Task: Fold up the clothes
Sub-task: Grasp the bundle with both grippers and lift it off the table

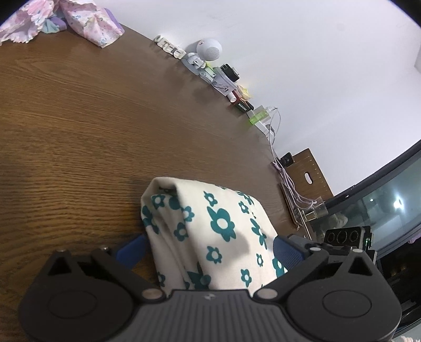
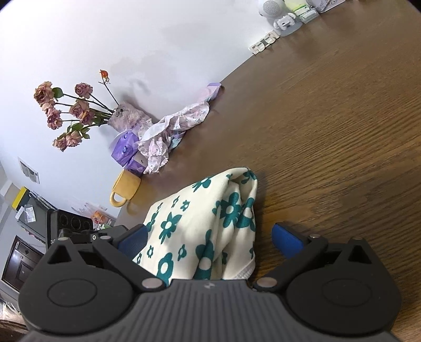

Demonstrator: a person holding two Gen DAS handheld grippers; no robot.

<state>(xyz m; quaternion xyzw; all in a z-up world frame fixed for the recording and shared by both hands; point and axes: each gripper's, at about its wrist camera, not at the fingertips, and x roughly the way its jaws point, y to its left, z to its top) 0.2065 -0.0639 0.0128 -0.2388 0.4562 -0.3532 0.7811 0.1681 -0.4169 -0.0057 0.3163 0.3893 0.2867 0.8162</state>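
Note:
A cream garment with teal flowers lies folded on the brown wooden table. My left gripper is open, its blue fingers spread on either side of one end of the garment. In the right wrist view the same garment sits between the open blue fingers of my right gripper, at its other end. Neither gripper's fingers press the cloth. The other gripper's body shows at the edge of each view.
A crumpled pink floral garment lies by the wall, also in the left wrist view. A yellow mug, purple tissue packs and dried roses stand near it. A white speaker, small items and cables line the table's far edge.

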